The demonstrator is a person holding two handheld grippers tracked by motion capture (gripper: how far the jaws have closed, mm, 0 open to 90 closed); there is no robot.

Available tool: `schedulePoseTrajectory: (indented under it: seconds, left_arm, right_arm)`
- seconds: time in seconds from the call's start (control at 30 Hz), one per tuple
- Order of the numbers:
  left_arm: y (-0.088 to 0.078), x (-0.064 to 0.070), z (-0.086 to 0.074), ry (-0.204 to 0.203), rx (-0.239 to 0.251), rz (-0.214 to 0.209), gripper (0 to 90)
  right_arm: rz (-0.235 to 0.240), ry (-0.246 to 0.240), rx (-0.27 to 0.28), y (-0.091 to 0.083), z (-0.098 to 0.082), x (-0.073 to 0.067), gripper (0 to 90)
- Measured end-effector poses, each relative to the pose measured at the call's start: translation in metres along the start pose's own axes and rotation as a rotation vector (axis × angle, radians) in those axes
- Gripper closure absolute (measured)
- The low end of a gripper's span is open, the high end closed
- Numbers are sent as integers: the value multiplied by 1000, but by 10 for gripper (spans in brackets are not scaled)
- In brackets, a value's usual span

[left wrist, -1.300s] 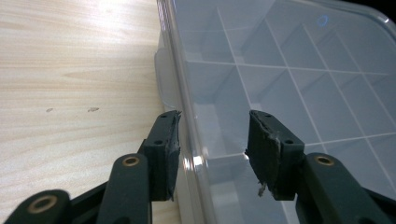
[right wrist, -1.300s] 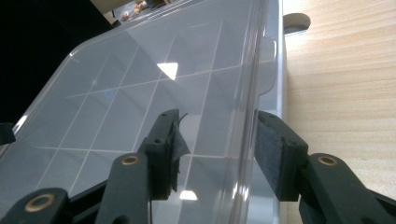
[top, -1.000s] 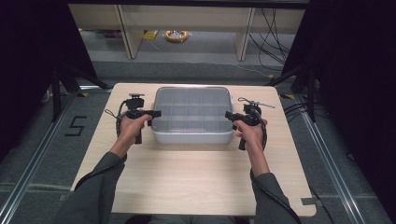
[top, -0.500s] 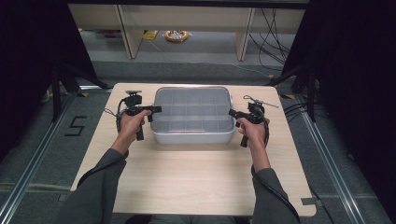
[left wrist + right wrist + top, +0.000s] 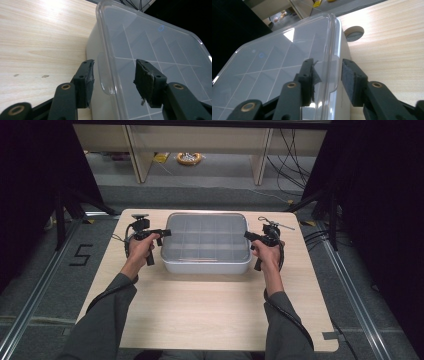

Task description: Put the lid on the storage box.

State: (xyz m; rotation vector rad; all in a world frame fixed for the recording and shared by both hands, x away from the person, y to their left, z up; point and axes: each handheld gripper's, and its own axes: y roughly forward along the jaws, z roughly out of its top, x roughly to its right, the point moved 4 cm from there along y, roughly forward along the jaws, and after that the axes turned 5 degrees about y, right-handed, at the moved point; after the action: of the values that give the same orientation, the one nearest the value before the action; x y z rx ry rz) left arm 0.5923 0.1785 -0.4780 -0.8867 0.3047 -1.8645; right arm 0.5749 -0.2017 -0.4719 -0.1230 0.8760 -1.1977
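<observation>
As both hands close in, my left claw [image 5: 113, 80] and right claw [image 5: 327, 78] straddle the box lid [image 5: 206, 240] tabs, jaws narrowing, not yet pinching.

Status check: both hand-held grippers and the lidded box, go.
Left hand-held gripper straddles the clear lid's tab, jaws just closing, pads not pressing. Right hand-held gripper likewise on its tab. Divided box lidded. Nothing in the way.

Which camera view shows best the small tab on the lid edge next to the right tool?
The right gripper view: the lid tab sits close up between the jaws of the right tool, not yet pinched. The high view shows the lid whole, its tabs too small to tell. The left gripper view shows the opposite tab.
</observation>
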Motion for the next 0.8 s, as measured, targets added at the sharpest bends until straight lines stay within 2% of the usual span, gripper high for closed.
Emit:
schedulePoseTrajectory:
  seconds: [0.03,0.07,0.1,0.13,0.17,0.23,0.3,0.33,0.4,0.43,0.5,0.53,0.57,0.6,0.63,0.7,0.8]
  left_arm:
    - [1,0,0,1,1,-1,523]
    - [2,0,0,-2,3,3,534]
    - [2,0,0,19,4,10,536]
    - [2,2,-1,22,7,20,536]
    - [2,3,-1,27,10,20,539]
    - [-1,2,0,25,13,21,549]
    - [-4,5,1,21,13,33,560]
    - [-4,6,1,26,16,38,564]
    - [-5,8,1,26,16,42,567]
    - [-5,8,2,37,9,40,568]
    - [-5,11,2,11,-2,24,576]
    - [-5,12,2,26,-5,24,583]
    - [-5,14,2,32,-12,37,586]
    - [-4,15,1,55,-20,49,584]
    - [-3,16,1,58,-21,57,580]
    - [-1,14,0,59,-20,64,585]
    - [-1,13,0,31,-12,62,582]
  right_arm:
    - [1,-36,3,1,1,3,646]
    - [-3,-41,7,2,1,3,656]
    - [3,-52,8,3,1,3,655]
    - [-6,-45,9,3,1,2,657]
    - [-15,-1,11,2,0,-1,678]
    - [-15,0,18,2,0,-1,677]
    - [-4,48,23,1,-1,-1,678]
    - [2,38,38,2,-1,0,678]
    - [12,94,45,2,-2,0,686]
    - [10,86,61,2,-2,2,686]
    - [31,105,88,-1,0,2,699]
    - [45,110,87,-2,0,1,690]
    - [37,120,94,-4,1,0,696]
    - [37,137,86,-6,2,-2,698]
    - [32,124,97,-6,4,-2,698]
    - [10,105,79,-7,4,-2,696]
    - [-26,90,61,-2,1,1,707]
